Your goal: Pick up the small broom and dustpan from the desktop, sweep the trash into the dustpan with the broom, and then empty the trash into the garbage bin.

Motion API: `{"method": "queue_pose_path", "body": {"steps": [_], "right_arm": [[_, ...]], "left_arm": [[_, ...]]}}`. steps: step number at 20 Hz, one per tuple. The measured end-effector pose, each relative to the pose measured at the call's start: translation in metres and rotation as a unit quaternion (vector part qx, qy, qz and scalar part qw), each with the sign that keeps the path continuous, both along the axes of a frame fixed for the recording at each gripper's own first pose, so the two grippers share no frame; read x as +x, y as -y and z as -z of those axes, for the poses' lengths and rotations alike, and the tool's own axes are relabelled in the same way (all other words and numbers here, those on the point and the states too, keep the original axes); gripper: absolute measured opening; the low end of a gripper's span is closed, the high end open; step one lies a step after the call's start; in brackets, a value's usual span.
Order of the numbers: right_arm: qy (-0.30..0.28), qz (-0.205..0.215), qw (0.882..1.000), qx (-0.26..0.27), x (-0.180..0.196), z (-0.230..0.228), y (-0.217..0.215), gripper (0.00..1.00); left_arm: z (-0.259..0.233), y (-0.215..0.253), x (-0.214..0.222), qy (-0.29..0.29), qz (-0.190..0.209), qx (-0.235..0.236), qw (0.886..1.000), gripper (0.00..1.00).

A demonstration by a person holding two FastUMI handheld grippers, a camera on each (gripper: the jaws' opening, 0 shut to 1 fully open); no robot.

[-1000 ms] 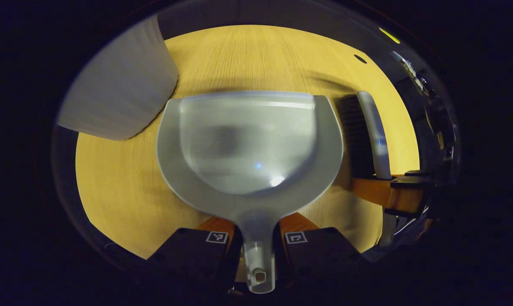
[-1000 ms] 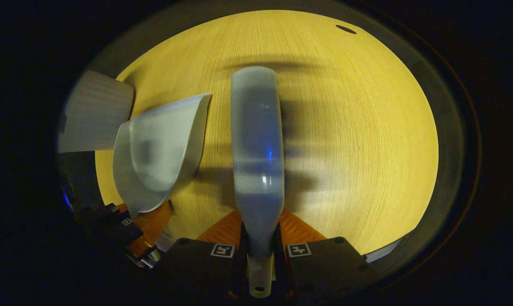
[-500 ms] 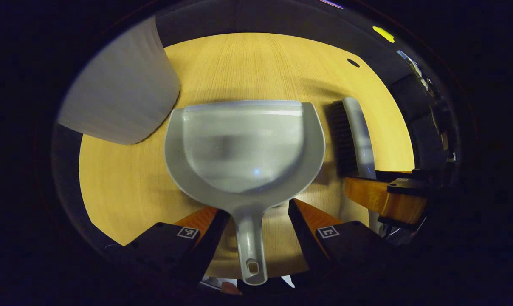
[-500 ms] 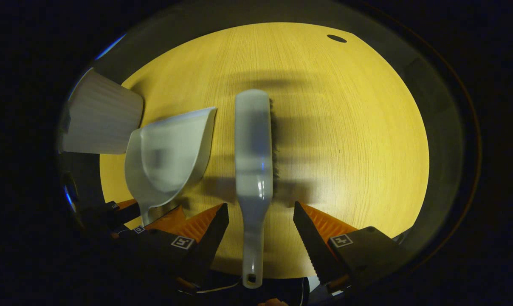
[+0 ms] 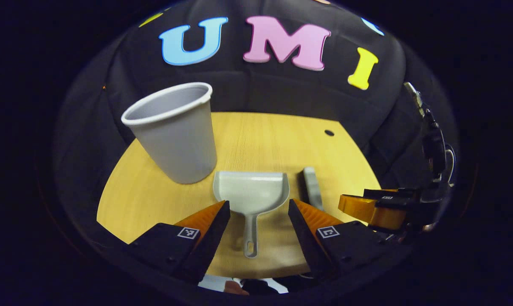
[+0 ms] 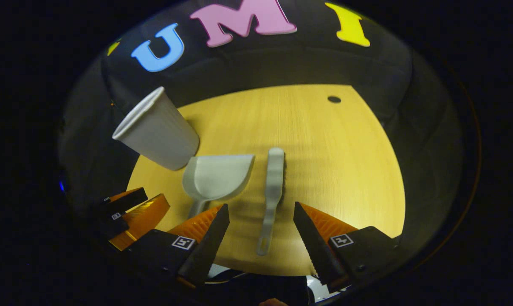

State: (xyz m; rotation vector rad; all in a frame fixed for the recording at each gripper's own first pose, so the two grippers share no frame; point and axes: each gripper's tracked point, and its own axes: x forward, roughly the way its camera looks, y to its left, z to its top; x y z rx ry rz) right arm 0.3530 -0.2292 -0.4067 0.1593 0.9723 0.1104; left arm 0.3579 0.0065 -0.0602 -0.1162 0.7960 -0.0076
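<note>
Dustpan (image 5: 251,193) lies flat on the wooden desktop (image 5: 256,136), straight ahead of the left gripper (image 5: 258,212), its handle pointing back into the gap between that gripper's spread fingers, and neither finger touches it. So the left gripper is released, jaws wide, holding nothing. Ahead and to the left of it stands the garbage bin (image 5: 176,131), upright, mouth up, just beside the pan's far left corner; whether the two touch cannot be told. Just right of the dustpan lies the small broom (image 5: 311,191), parallel to it, apart by a narrow strip of wood. Further right, the right gripper (image 5: 369,208) pokes in from the side at about the same level. Over in the right gripper view, the broom (image 6: 272,187) lies dead ahead of the right gripper (image 6: 260,216), bristles toward the right, its handle end reaching back between the parted fingers with clear wood on both sides. That gripper too is released, clasping nothing. Left of the broom sits the dustpan (image 6: 216,176), and beyond it, further left, the bin (image 6: 159,129). At the lower left edge the left gripper (image 6: 131,212) is seen, low over the table's near rim. A small dark hole (image 6: 334,99) marks the desktop far ahead on the right.
</note>
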Motion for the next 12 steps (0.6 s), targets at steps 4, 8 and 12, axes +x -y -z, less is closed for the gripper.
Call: {"method": "queue_pose_path", "body": {"steps": [4,8,12], "right_arm": [[0.225,0.028,0.974,-0.022,0.012,-0.113,-0.009,0.98],[0.335,0.039,0.941,-0.016,-0.012,-0.158,-0.017,0.97],[0.378,0.035,0.925,-0.016,-0.026,-0.162,-0.018,0.97]], "left_arm": [[-0.061,-0.021,-0.023,0.192,-0.002,0.059,0.980,0.83],[-0.106,-0.016,-0.060,0.250,0.001,0.029,0.968,0.83],[-0.149,-0.024,-0.092,0.301,-0.003,0.035,0.953,0.85]]}}
